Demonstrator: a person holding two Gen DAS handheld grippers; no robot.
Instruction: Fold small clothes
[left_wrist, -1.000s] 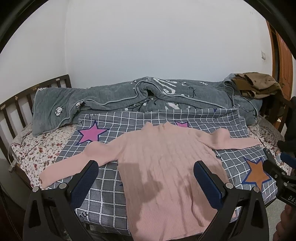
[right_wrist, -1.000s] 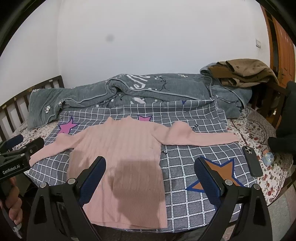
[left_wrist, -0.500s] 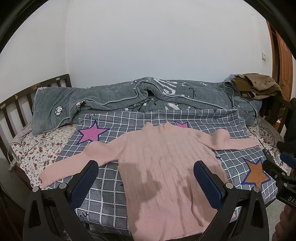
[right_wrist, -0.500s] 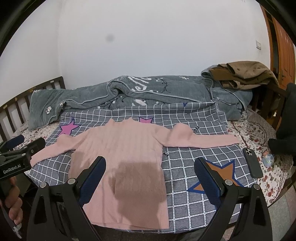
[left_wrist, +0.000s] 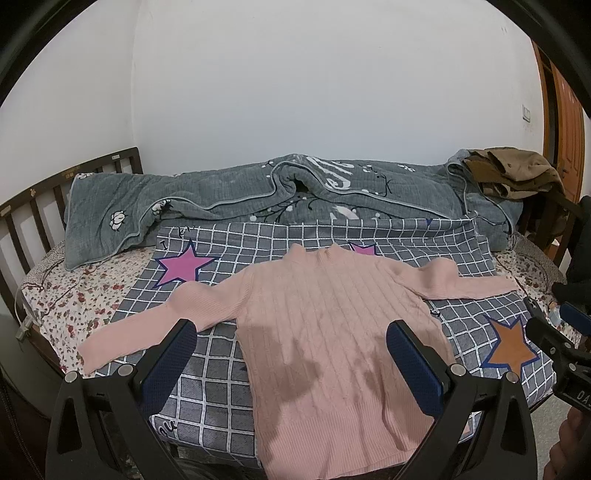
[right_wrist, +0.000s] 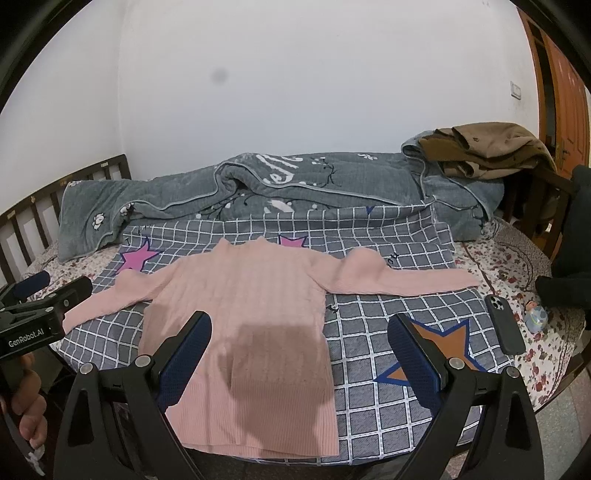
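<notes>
A: Grippers first. Left gripper (left_wrist: 291, 354) hangs over the hem end of the pink sweater (left_wrist: 332, 325), jaws spread wide, nothing btwn the blue pads (left_wrist: 168, 365). Right gripper (right_wrist: 299, 350), same: jaws wide apart, empty, over the sweater's hem & the sheet beside it.

B: Touching the knit?

A: Can't tell from these views. Shadows of both fall on the sweater's lower body.

B: Where's the sweater?

A: Flat, face up on the grey grid sheet w/ stars (right_wrist: 373, 317), hem at the near edge of the bed, collar pointing to the far wall. Both sleeves out sideways, unfolded. Left sleeve (left_wrist: 147, 328) runs off the grid sheet onto the floral sheet (left_wrist: 74, 295); right sleeve (right_wrist: 406, 280) lies across the grid sheet, cuff near its edge.

B: Anything else near the sweater?

A: Right of it, past the right cuff: black phone (right_wrist: 504, 325) on the floral sheet, small figurine (right_wrist: 535, 317) just beside the phone. Left of it in the right wrist view: the other gripper's body, marked GenRobot.AI, w/ a hand (right_wrist: 26, 402) on the grip.

B: Beyond the collar?

A: Grey quilt (left_wrist: 258, 199) bunched along the wall side. Brown jacket (right_wrist: 491, 151) piled on the quilt's right end. Dark wooden headboard (left_wrist: 33, 206) far left, orange door (right_wrist: 565, 107) far right.
</notes>
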